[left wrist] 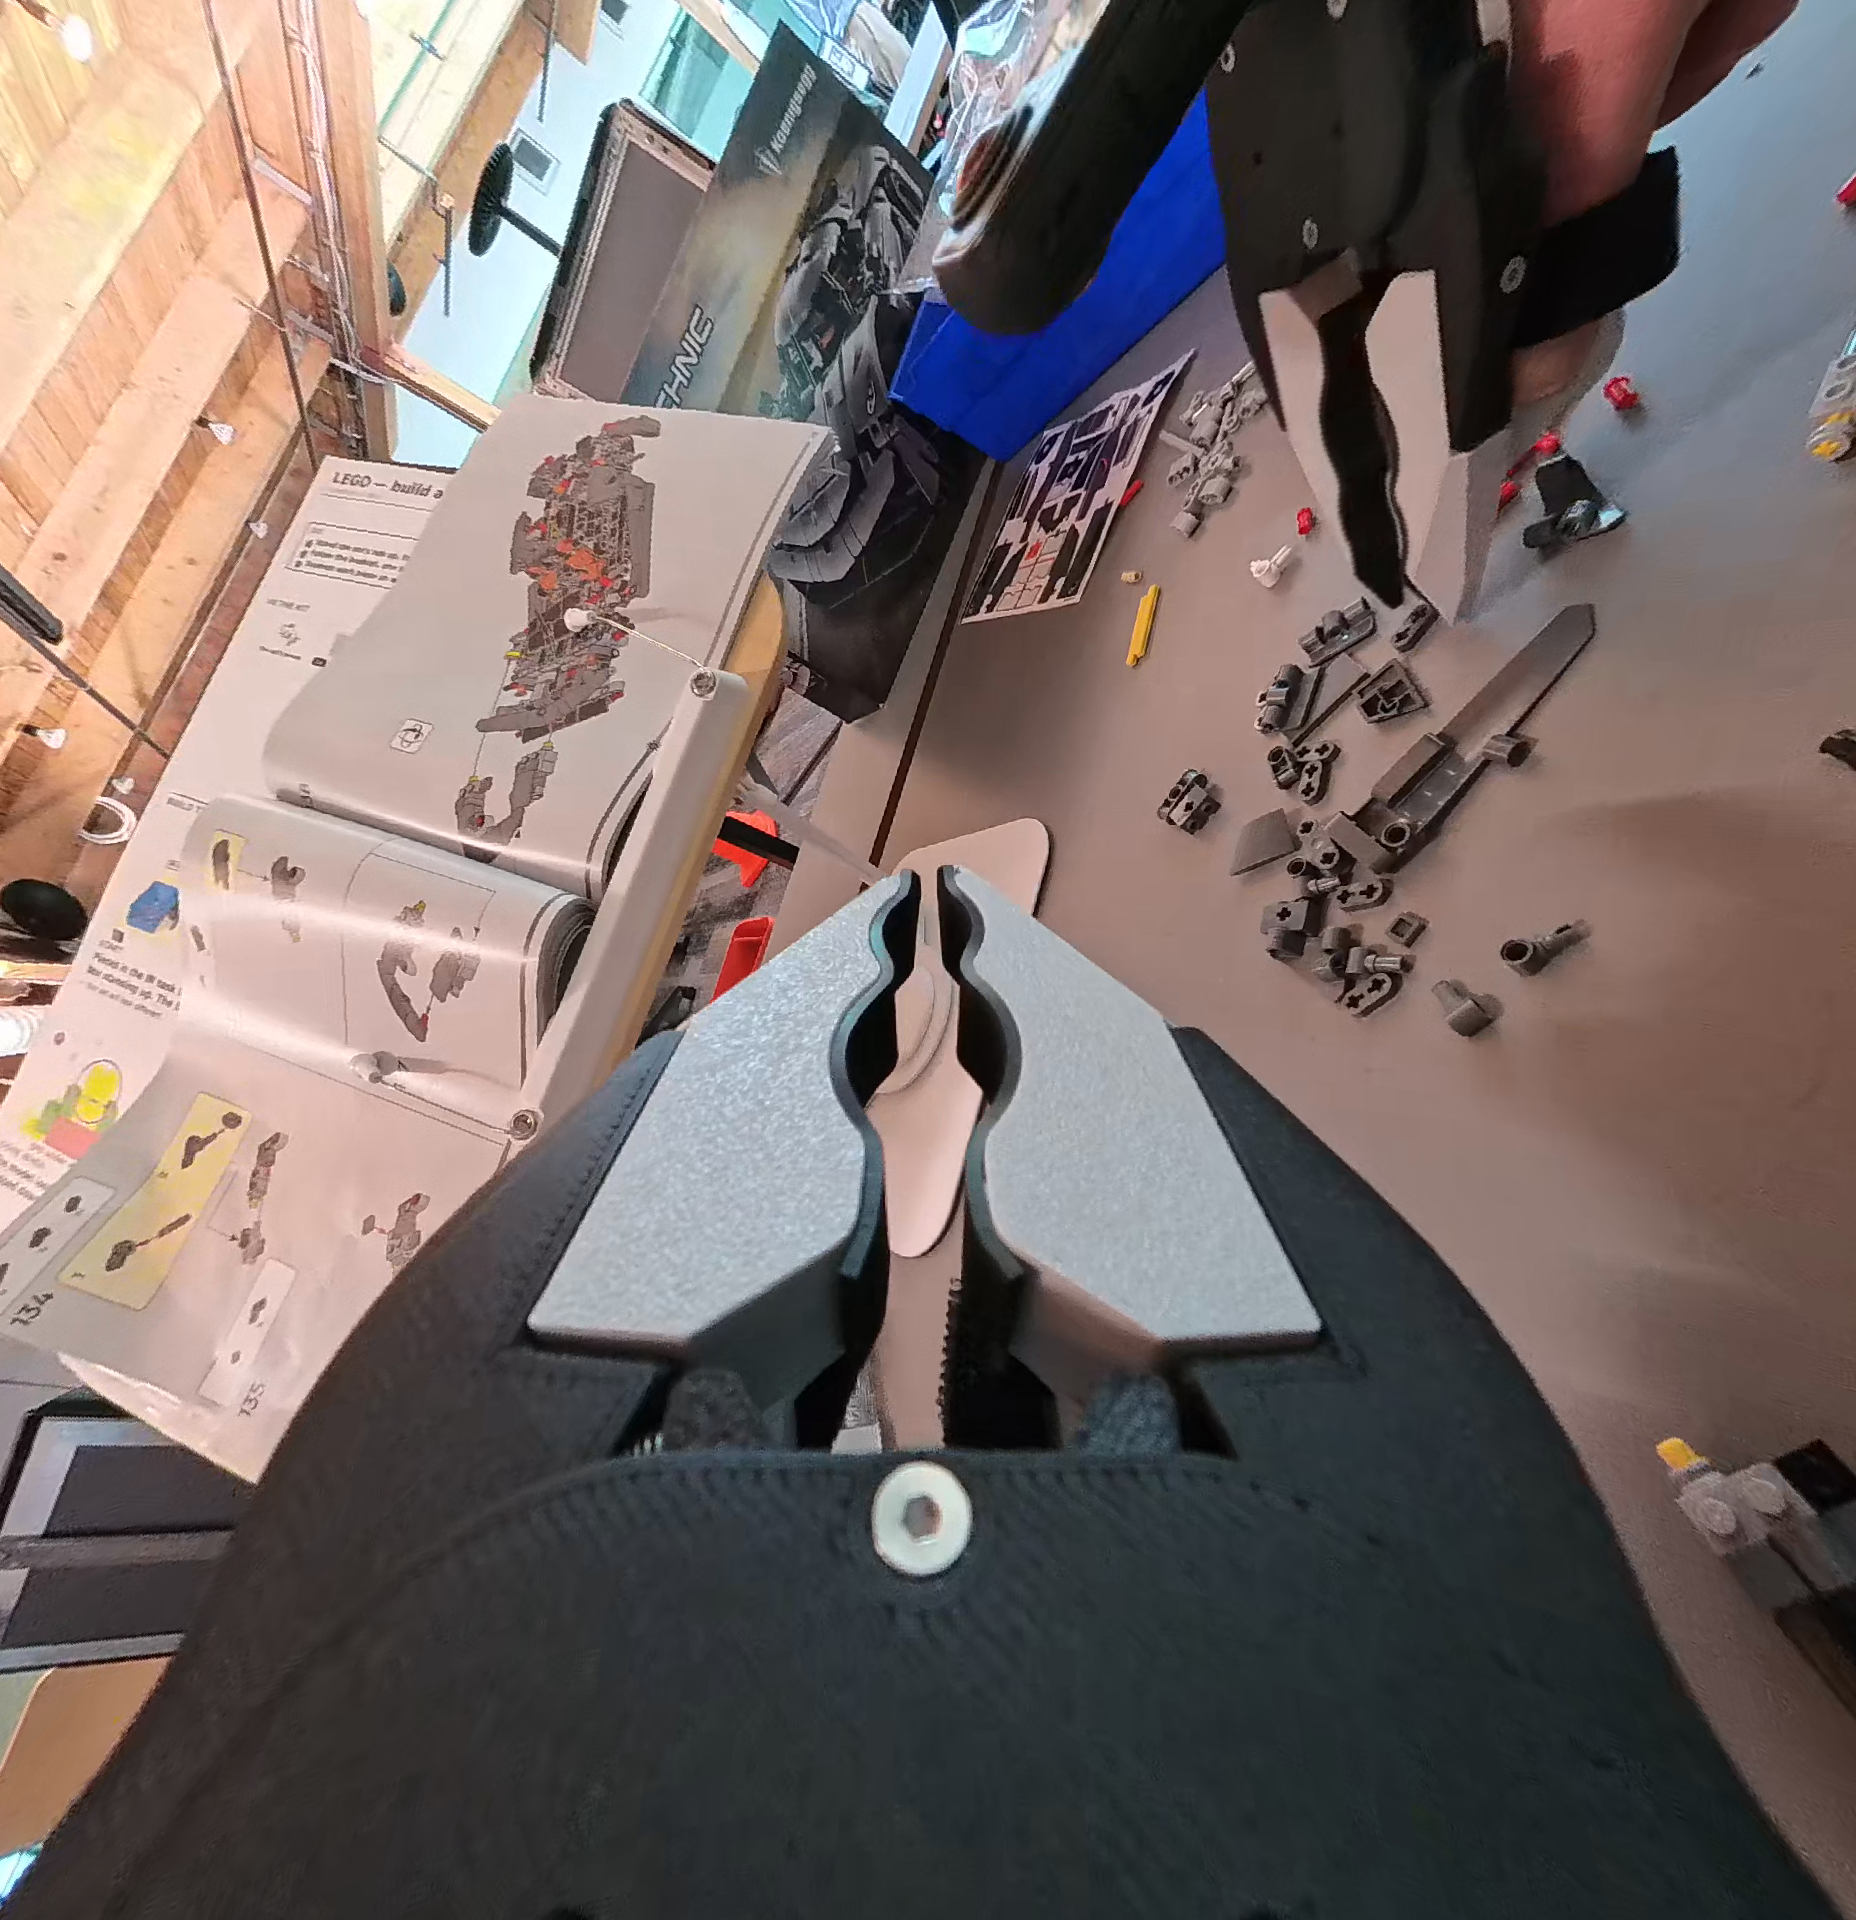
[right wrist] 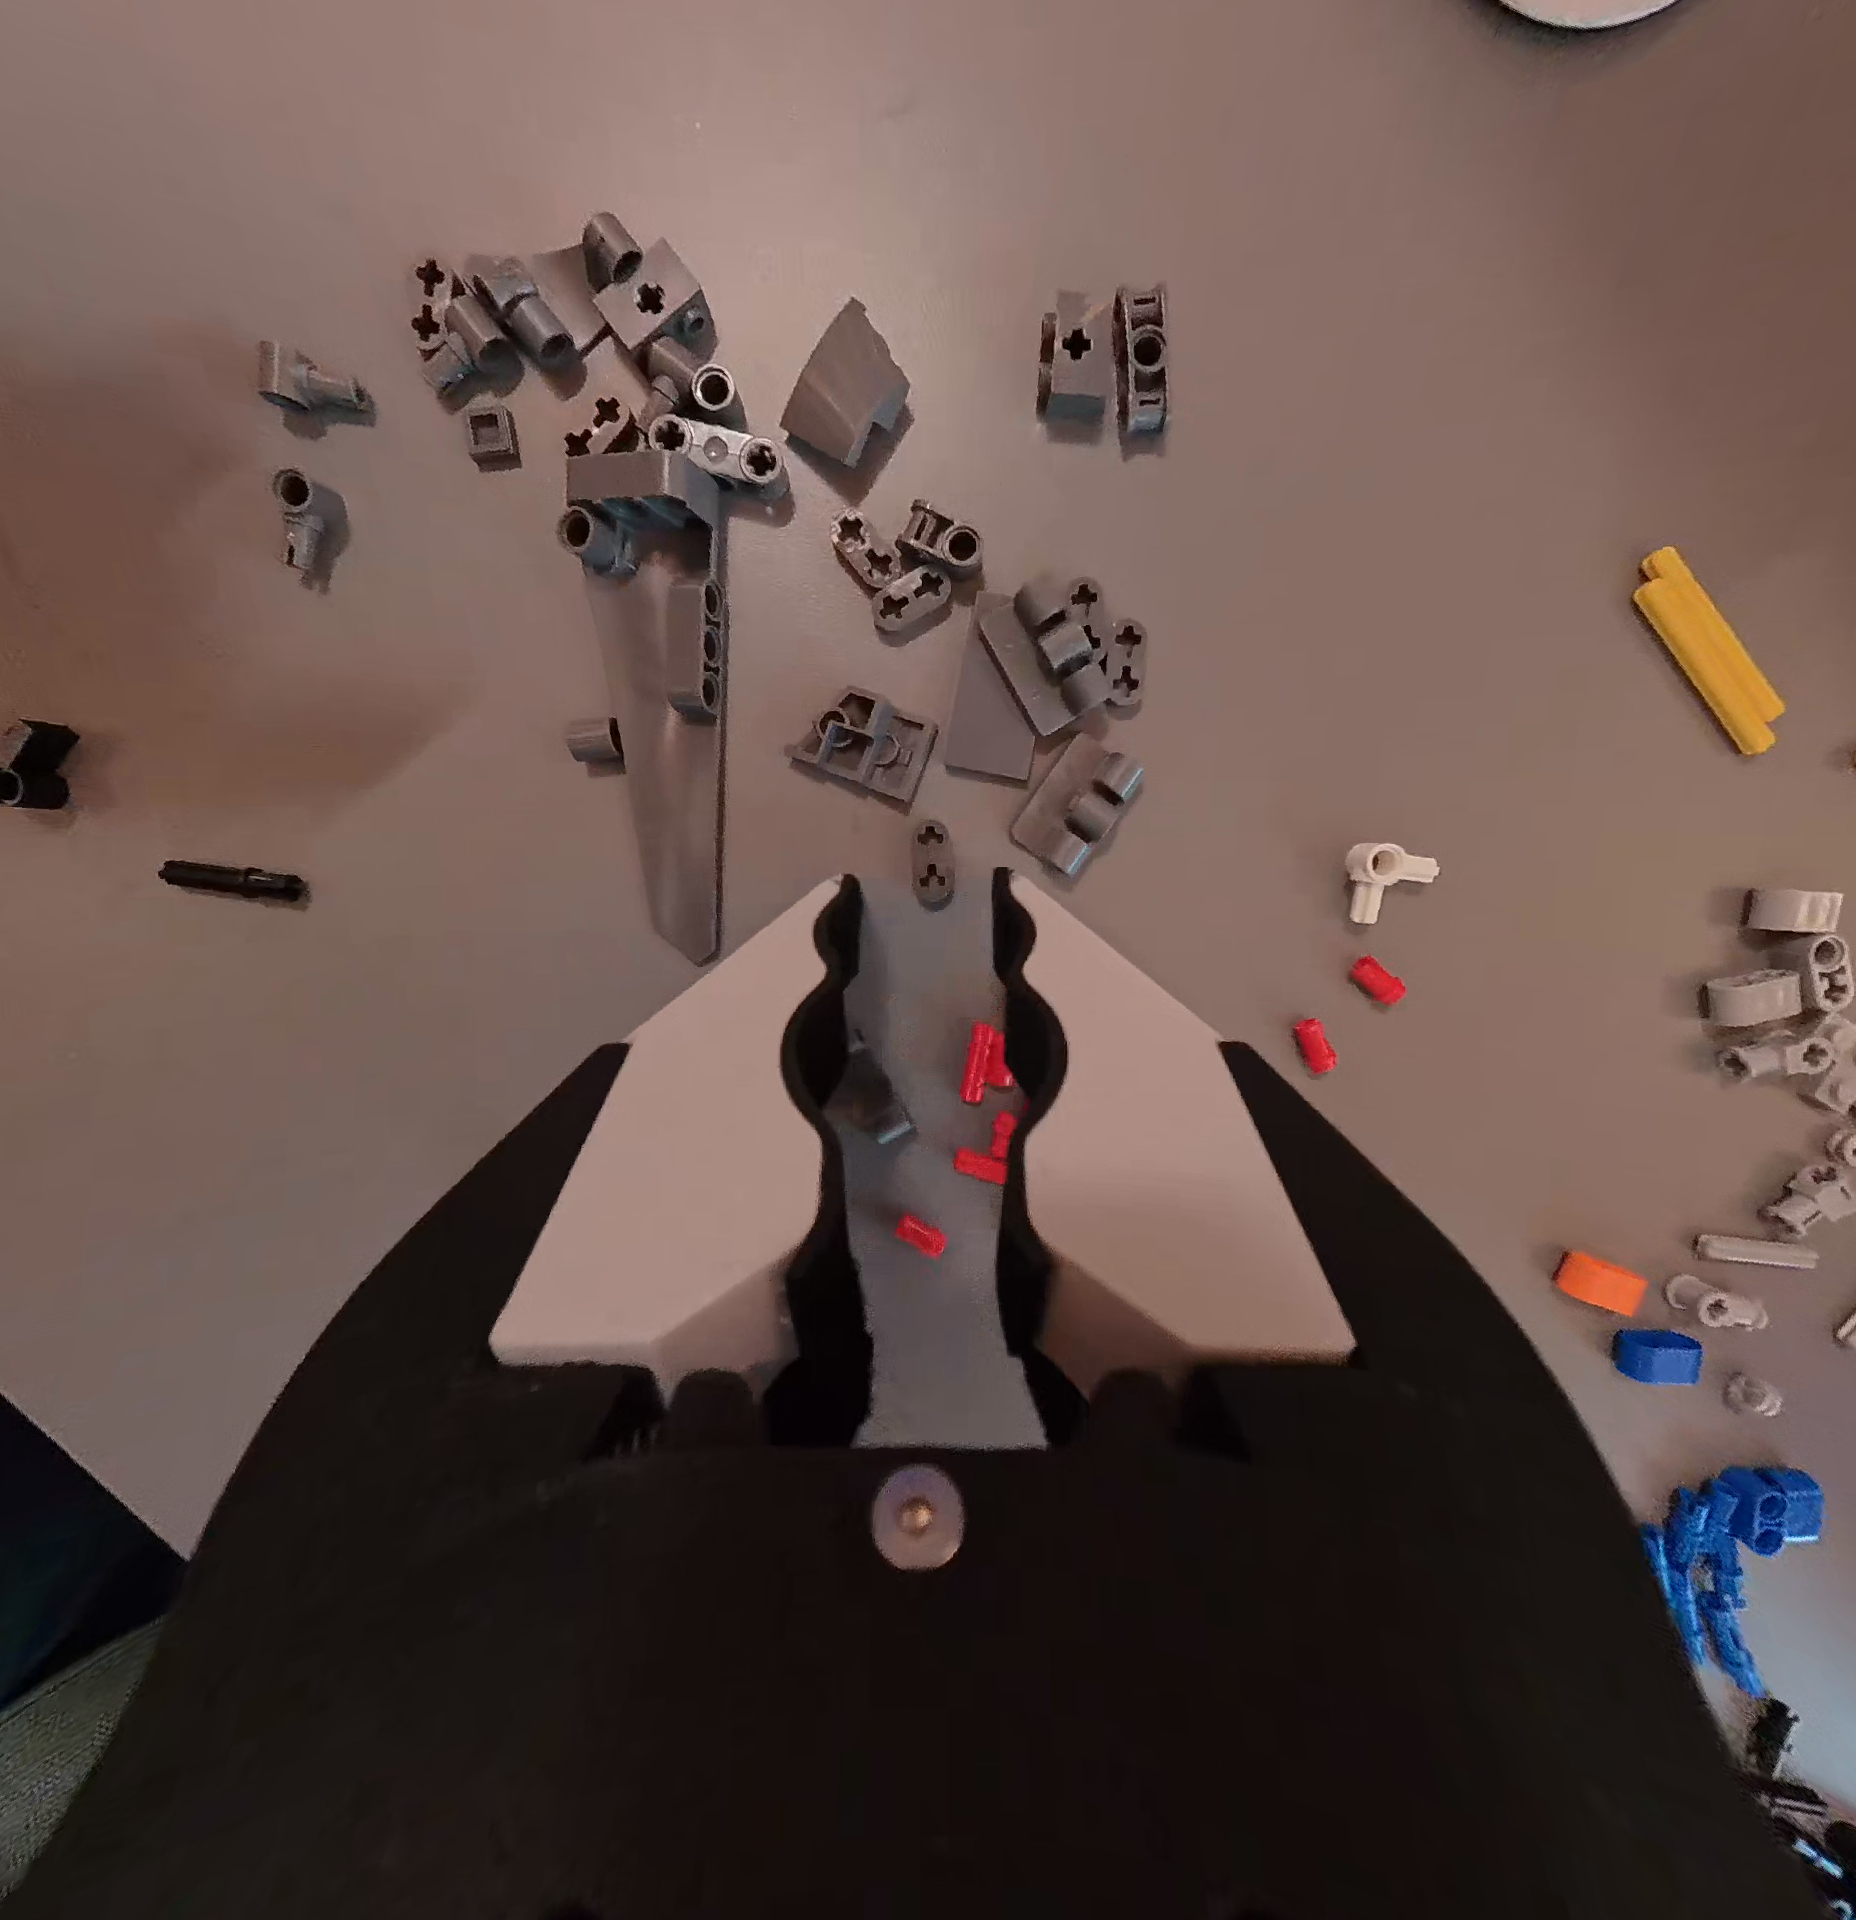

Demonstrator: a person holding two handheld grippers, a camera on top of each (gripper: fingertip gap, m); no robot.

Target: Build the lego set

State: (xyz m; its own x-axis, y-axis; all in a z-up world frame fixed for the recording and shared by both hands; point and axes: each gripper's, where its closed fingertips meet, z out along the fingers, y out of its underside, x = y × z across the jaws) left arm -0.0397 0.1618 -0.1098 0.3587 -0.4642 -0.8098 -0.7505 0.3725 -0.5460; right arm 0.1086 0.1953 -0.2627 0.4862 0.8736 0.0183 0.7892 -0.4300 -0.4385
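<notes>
While the left claw (left wrist: 929, 883) hangs tilted above the surface (left wrist: 1319, 1195) with its fingertips drawn almost together on nothing, the right claw (right wrist: 926, 883) stands spread over a scatter of small building pieces. A flat grey two-hole link (right wrist: 932, 857) lies just ahead of the right claw's tips, between their lines but touched by neither pad. Beneath that claw, on the surface, lie several red pins (right wrist: 981, 1060) and a dark grey piece (right wrist: 872, 1101). A long grey blade-shaped panel (right wrist: 675, 727) lies to the left of the tips, with a cluster of grey connectors (right wrist: 591, 343) at its far end. A yellow axle (right wrist: 1708, 649) lies well off to the right, a white angled connector (right wrist: 1381, 878) nearer.

Such pieces look to be hard moulded plastic: light, stiff, smooth enough to skid when nudged. The link, lying flat, would likely be best taken across its narrow width at the waist between the holes. The long panel would probably balance best near its thick end.

Seen from the left view, an open instruction booklet (left wrist: 404, 831) on a stand and a sticker sheet (left wrist: 1069, 499) sit by the pieces.
</notes>
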